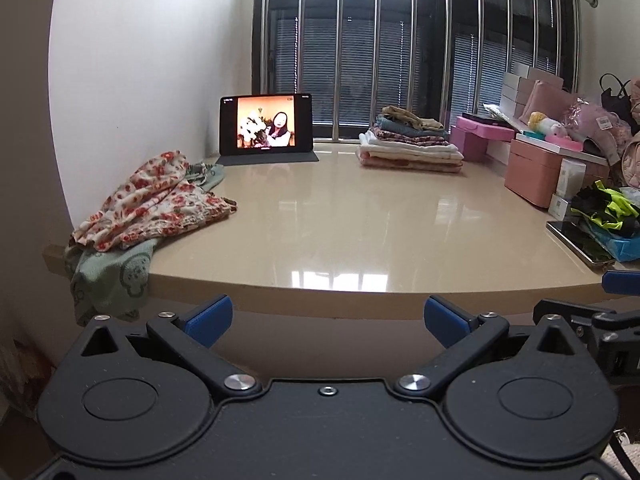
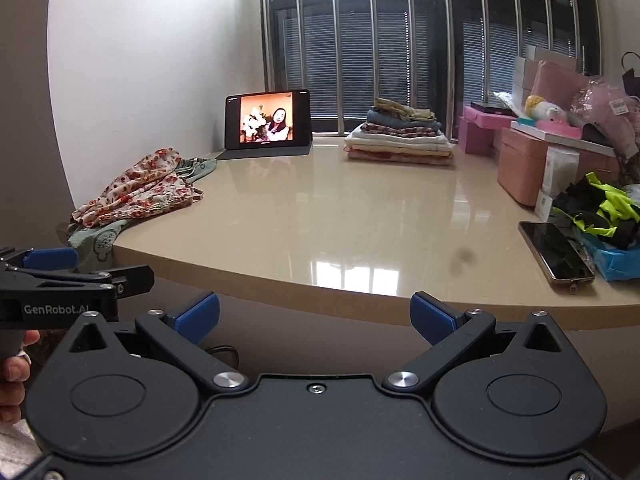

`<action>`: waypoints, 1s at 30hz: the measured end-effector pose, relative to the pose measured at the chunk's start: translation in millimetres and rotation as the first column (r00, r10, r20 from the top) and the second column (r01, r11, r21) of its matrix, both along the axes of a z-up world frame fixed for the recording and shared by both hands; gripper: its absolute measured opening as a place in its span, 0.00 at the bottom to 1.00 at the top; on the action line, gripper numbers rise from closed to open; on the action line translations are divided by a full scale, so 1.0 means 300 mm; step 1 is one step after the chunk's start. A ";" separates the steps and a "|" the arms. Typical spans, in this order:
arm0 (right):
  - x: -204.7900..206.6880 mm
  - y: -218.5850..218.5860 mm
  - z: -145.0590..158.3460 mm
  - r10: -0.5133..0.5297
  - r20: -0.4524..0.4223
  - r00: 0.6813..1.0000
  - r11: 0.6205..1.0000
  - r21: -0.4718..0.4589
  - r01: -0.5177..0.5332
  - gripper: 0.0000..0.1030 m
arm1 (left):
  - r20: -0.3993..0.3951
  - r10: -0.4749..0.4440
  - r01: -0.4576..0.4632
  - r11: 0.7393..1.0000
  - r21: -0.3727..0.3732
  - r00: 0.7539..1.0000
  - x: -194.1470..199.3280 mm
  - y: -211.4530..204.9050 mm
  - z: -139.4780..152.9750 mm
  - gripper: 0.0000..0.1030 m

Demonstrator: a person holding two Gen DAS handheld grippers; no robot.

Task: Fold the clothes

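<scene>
A crumpled floral garment (image 1: 154, 200) (image 2: 140, 190) lies at the table's left edge on top of a pale green printed cloth (image 1: 108, 276) (image 2: 100, 240) that hangs over the front edge. A neat stack of folded clothes (image 1: 410, 142) (image 2: 400, 136) stands at the back by the window. My left gripper (image 1: 328, 318) is open and empty, held in front of and just below the table's front edge. My right gripper (image 2: 316, 316) is open and empty too, level with it; the left gripper's side (image 2: 60, 280) shows at the left of the right wrist view.
A beige glossy table (image 1: 340, 224) (image 2: 340, 216) carries a tablet (image 1: 266, 126) (image 2: 268, 120) playing video at the back left. Pink boxes (image 1: 536, 172) (image 2: 520, 168), a phone (image 1: 580, 242) (image 2: 556, 252) and black and neon-yellow fabric (image 2: 600, 208) crowd the right side. A barred window (image 1: 380, 40) is behind.
</scene>
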State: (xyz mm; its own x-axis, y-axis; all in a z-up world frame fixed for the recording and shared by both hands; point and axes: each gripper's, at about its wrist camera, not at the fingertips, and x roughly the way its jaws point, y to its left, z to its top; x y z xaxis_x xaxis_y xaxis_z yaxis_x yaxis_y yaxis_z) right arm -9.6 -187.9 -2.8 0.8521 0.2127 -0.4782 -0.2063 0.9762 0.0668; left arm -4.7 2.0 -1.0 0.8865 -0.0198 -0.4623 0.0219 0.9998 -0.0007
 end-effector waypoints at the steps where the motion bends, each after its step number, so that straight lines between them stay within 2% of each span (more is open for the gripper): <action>1: 0.000 0.002 0.000 0.005 0.002 1.000 1.000 0.001 -0.005 1.00 | 0.003 0.001 -0.001 1.000 0.002 1.000 -0.001 0.000 0.002 1.00; 17: 0.003 0.029 -0.009 0.044 -0.010 0.999 0.999 -0.007 -0.044 1.00 | -0.026 -0.003 0.002 1.000 -0.020 1.000 -0.005 0.016 -0.018 1.00; 20: 0.008 0.018 -0.033 0.031 -0.022 0.999 1.000 0.002 -0.031 1.00 | -0.036 0.023 -0.024 1.000 -0.016 0.999 0.013 0.015 -0.038 1.00; 22: 0.040 0.018 -0.047 0.012 -0.029 1.000 1.000 0.006 -0.012 1.00 | -0.030 0.038 -0.038 0.999 0.001 0.999 0.047 0.002 -0.046 1.00; 25: 0.130 0.034 -0.065 0.010 -0.044 0.999 1.000 -0.003 -0.011 1.00 | -0.067 0.030 -0.029 1.000 0.006 0.997 0.136 -0.005 -0.068 1.00; 28: 0.222 0.051 -0.099 0.027 -0.101 0.994 0.999 -0.043 -0.031 0.99 | -0.141 0.048 -0.048 0.999 0.001 0.989 0.227 0.010 -0.112 1.00; 30: 0.275 0.058 -0.125 0.036 -0.143 0.989 0.995 -0.084 -0.048 0.99 | -0.176 0.076 -0.084 0.996 -0.036 0.981 0.272 0.044 -0.135 1.00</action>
State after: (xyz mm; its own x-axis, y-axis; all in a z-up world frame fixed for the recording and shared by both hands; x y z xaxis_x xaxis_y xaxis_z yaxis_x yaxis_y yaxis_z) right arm 72.9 -170.6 -40.3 0.7661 0.1991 -0.6111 -0.2414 0.9703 0.0135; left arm 76.9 15.3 -41.4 0.7919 0.0245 -0.6102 -0.0624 0.9972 -0.0409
